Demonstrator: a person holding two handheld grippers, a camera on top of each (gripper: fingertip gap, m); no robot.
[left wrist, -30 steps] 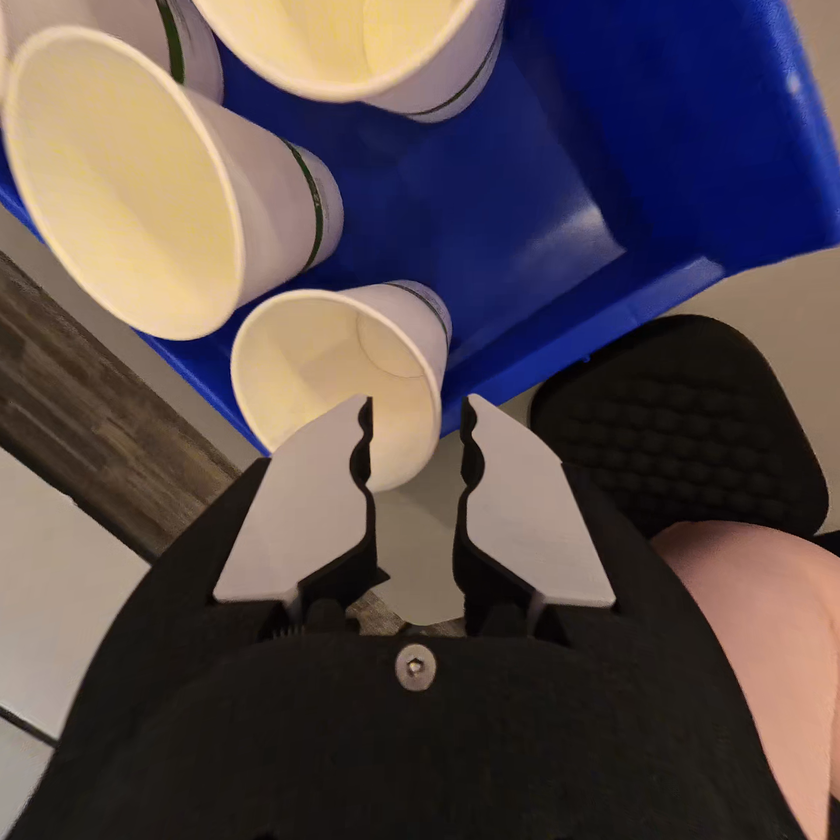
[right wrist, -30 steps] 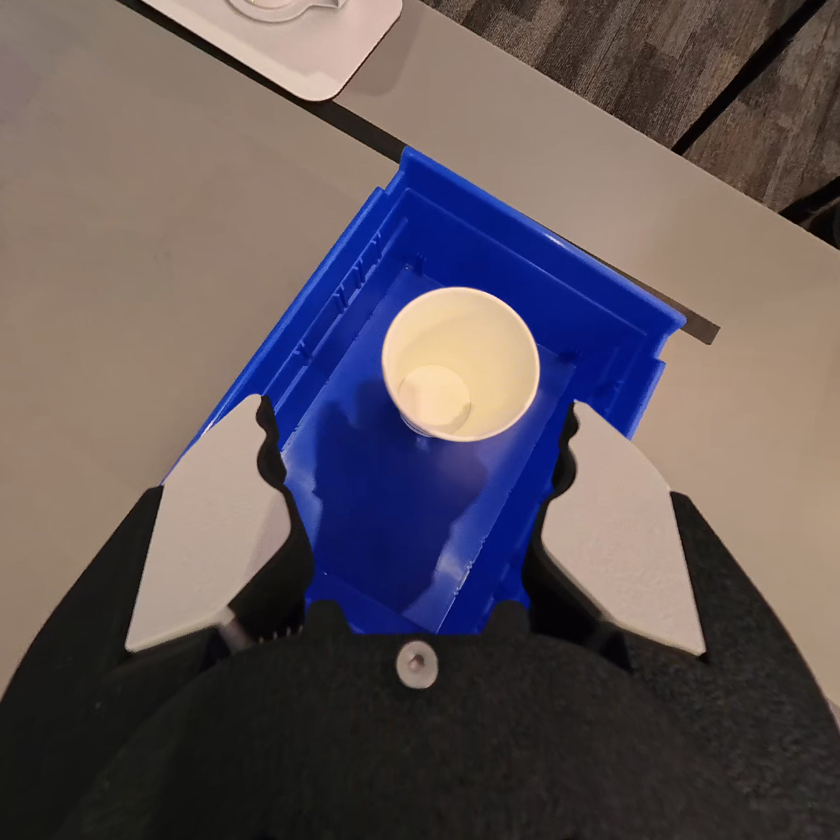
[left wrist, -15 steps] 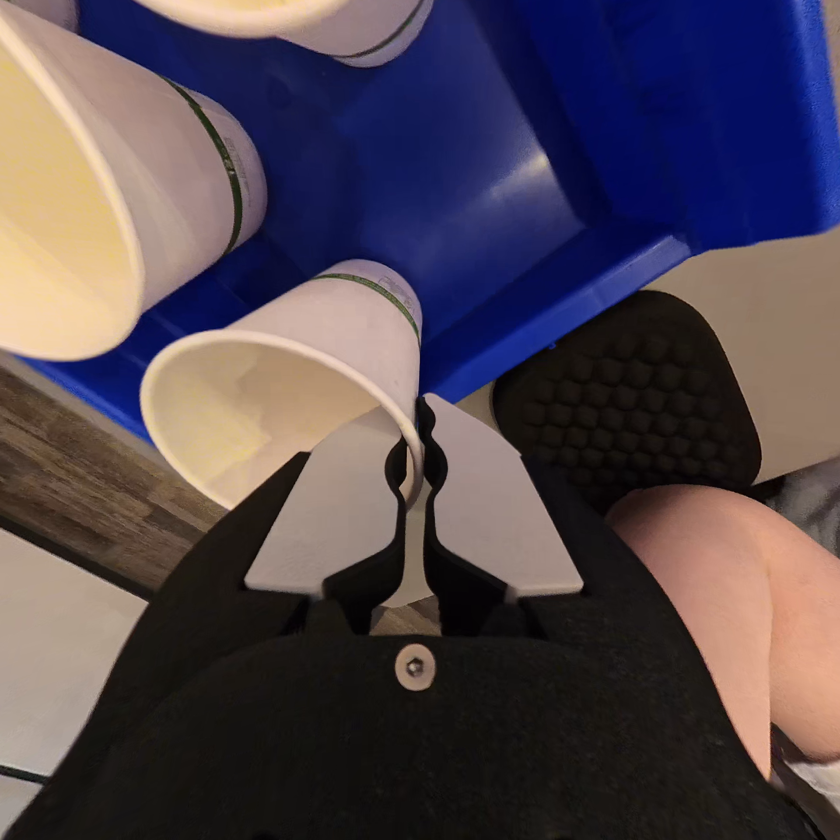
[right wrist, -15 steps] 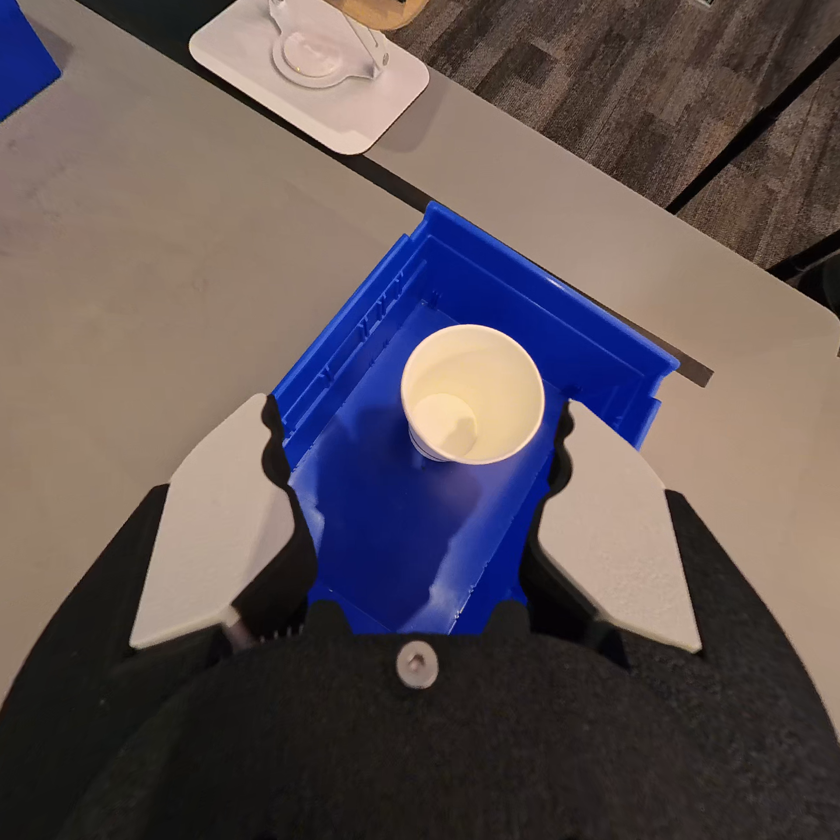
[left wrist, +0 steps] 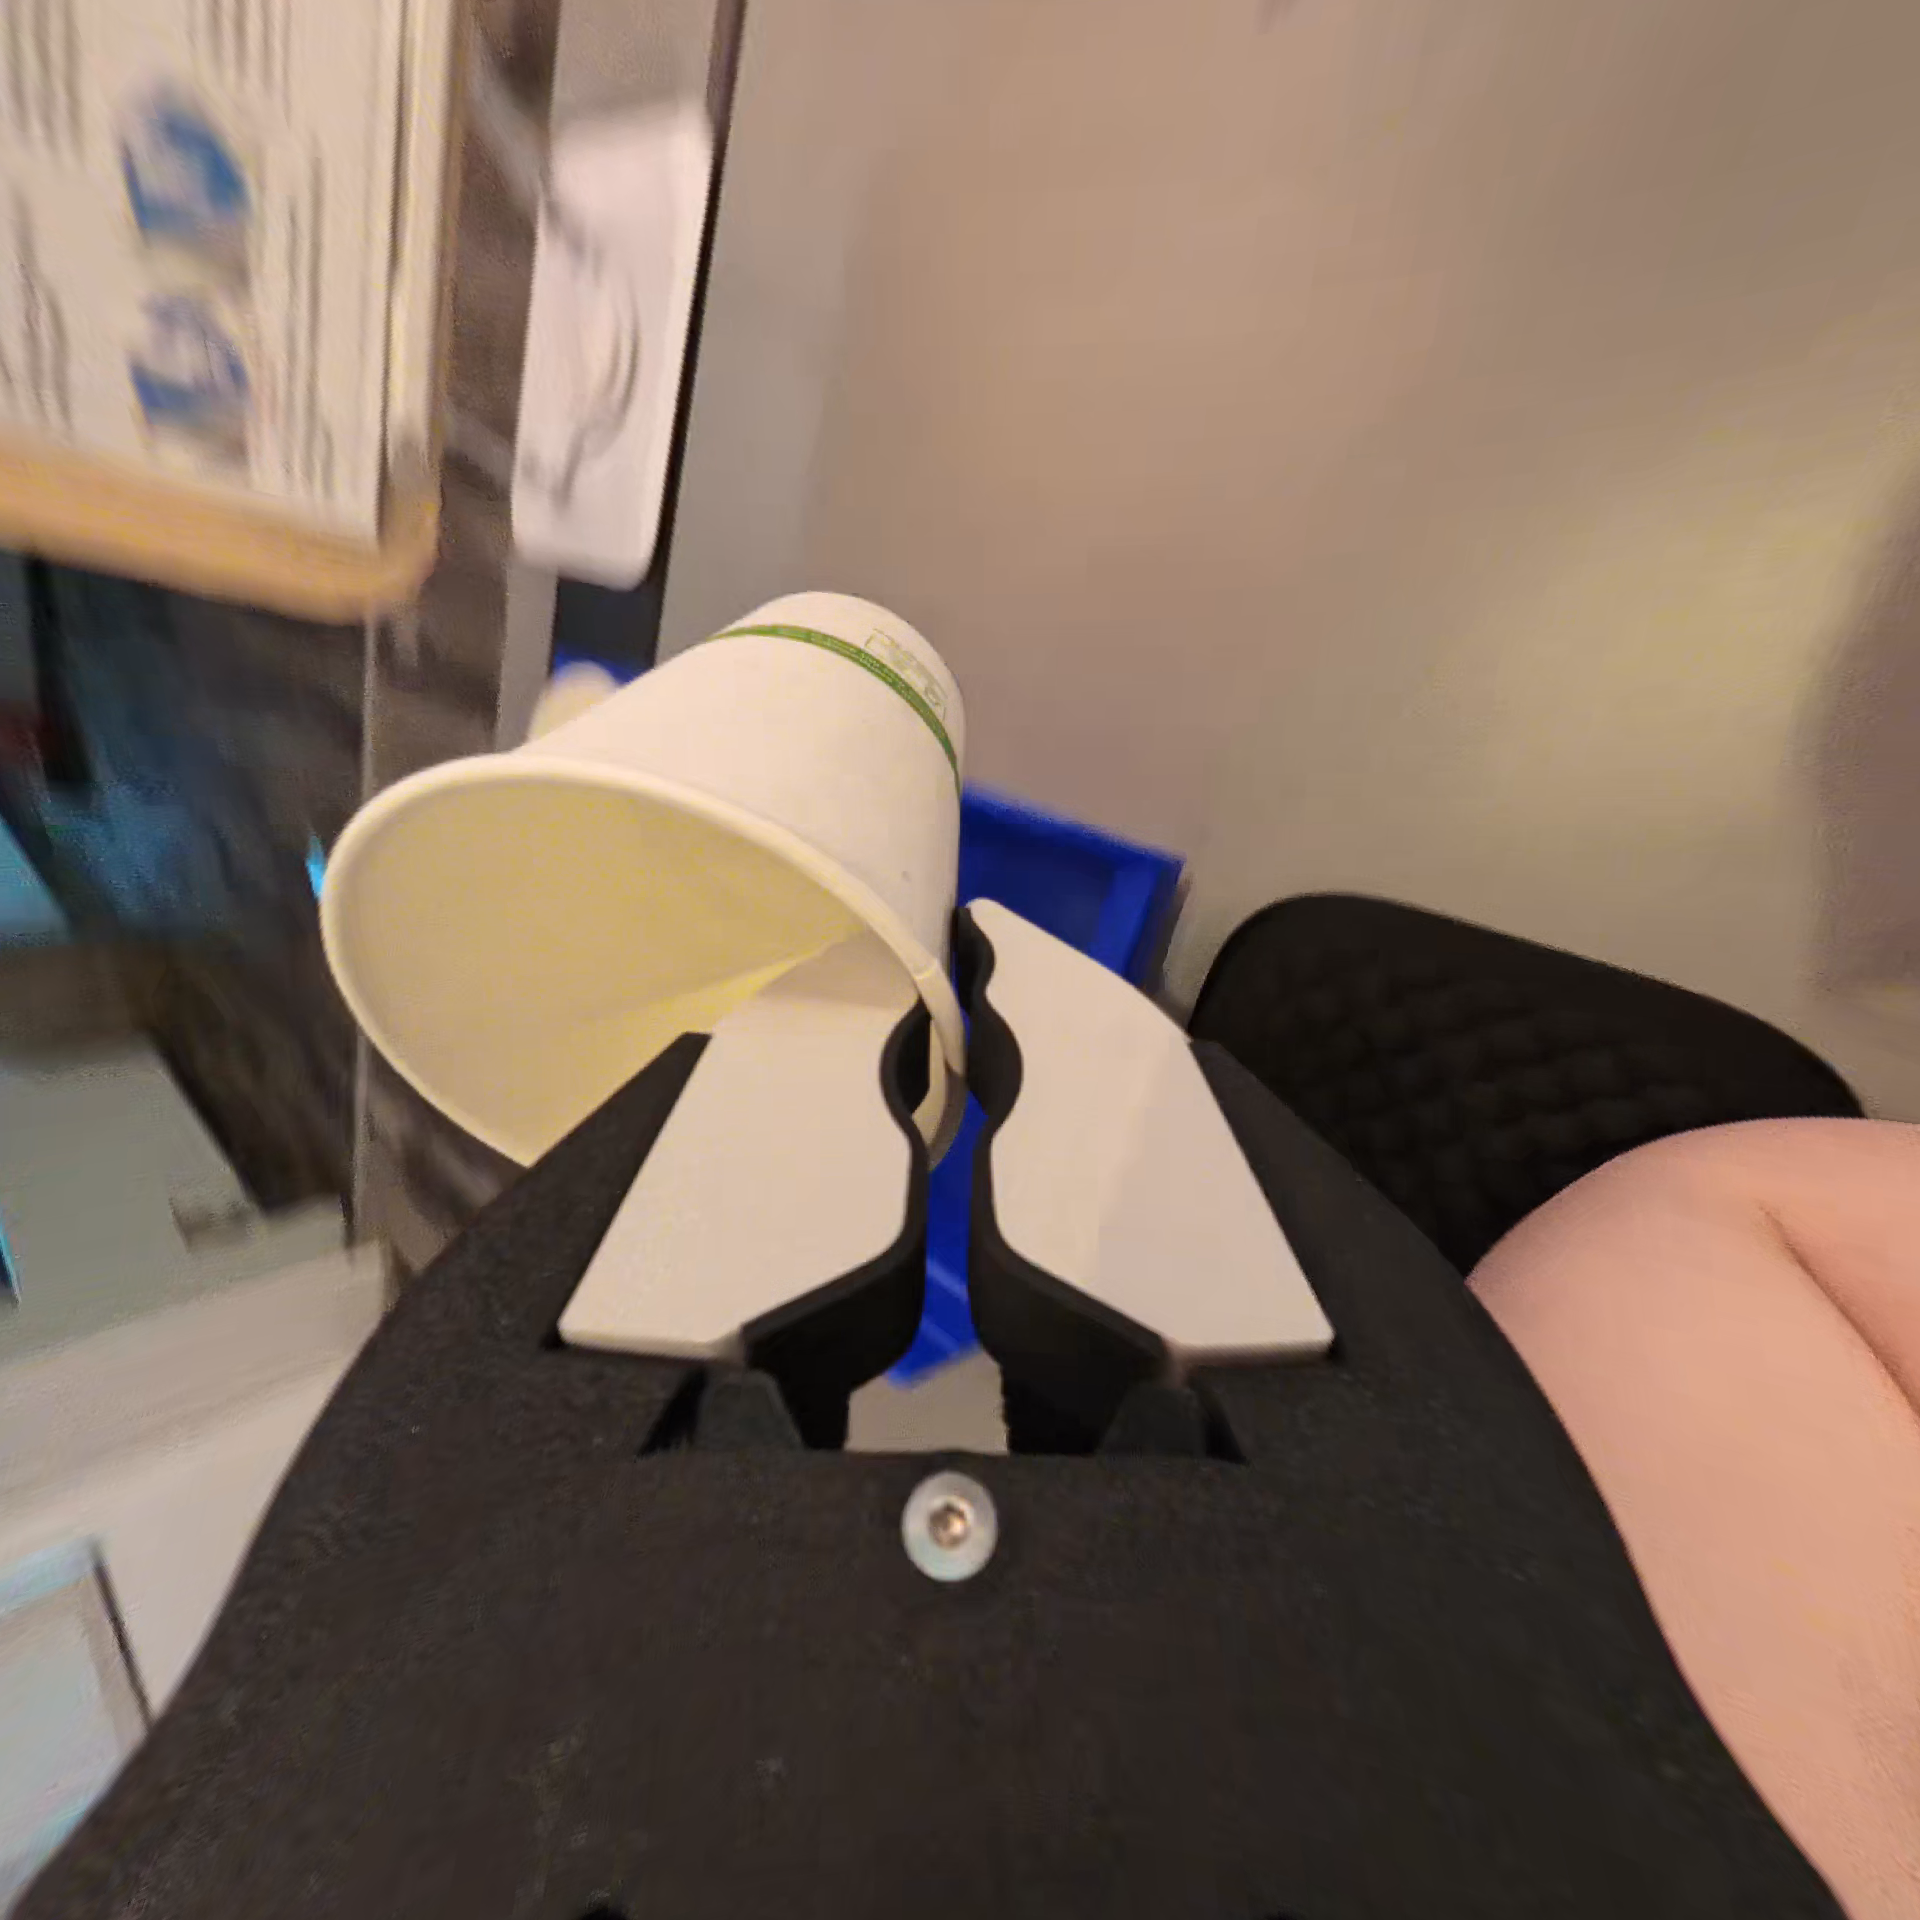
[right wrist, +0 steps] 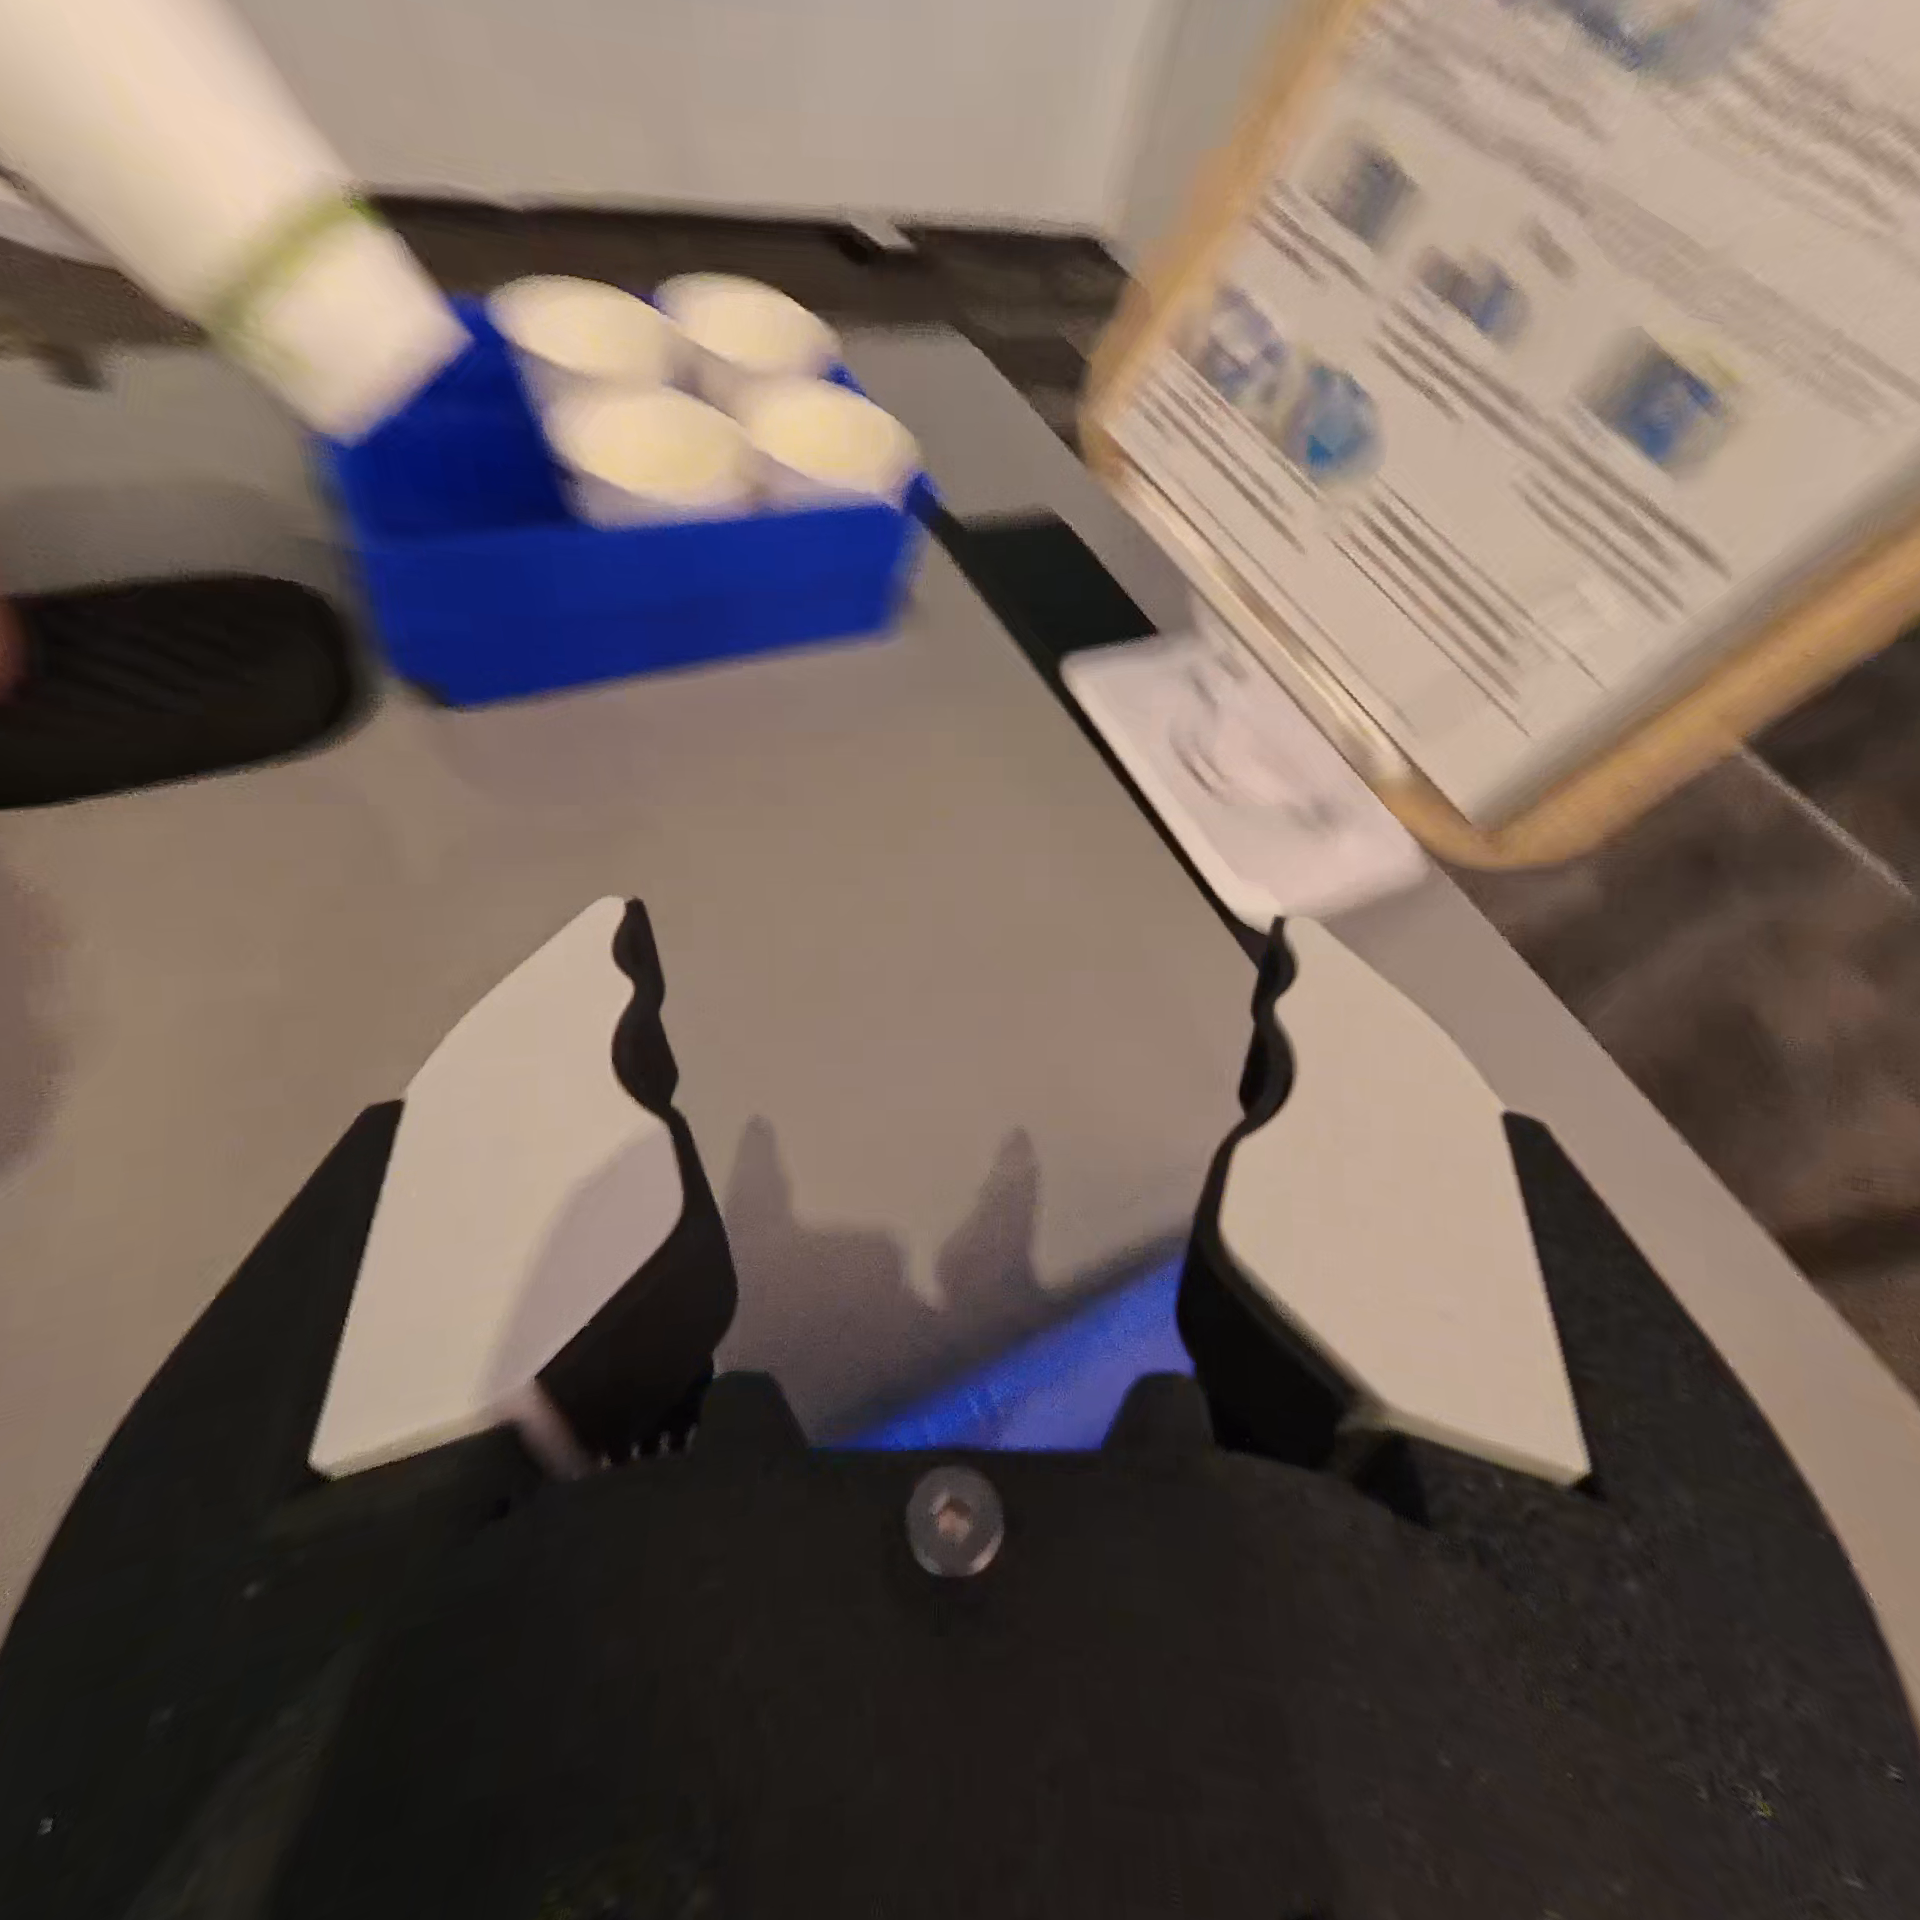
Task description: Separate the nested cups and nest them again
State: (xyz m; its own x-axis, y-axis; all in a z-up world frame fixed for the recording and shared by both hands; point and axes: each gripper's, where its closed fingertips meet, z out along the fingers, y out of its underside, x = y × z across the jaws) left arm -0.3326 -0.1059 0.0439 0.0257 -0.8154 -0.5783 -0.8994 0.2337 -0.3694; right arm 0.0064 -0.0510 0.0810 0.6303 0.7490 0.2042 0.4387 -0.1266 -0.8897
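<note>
My left gripper (left wrist: pixel 951 935) is shut on the rim of a white paper cup (left wrist: pixel 727 821) with a green band and holds it tilted in the air. The same cup shows blurred at the top left of the right wrist view (right wrist: pixel 239 218). My right gripper (right wrist: pixel 951 930) is open and empty above the grey table (right wrist: pixel 883 810). Several white paper cups (right wrist: pixel 665 447) stand upright in a blue bin (right wrist: pixel 623 592) at the far left of that table.
A wood-framed printed sign (right wrist: pixel 1558 416) on a white base (right wrist: pixel 1236 790) stands at the table's right edge; it also shows blurred in the left wrist view (left wrist: pixel 208 312). A black padded rest (left wrist: pixel 1475 1049) and a person's arm (left wrist: pixel 1714 1455) are at the right. Another blue bin (left wrist: pixel 1049 883) lies behind the cup.
My left gripper has lifted the cup out of the blue bin and swung away. My right gripper has moved off the bin holding one cup and now faces across the table.
</note>
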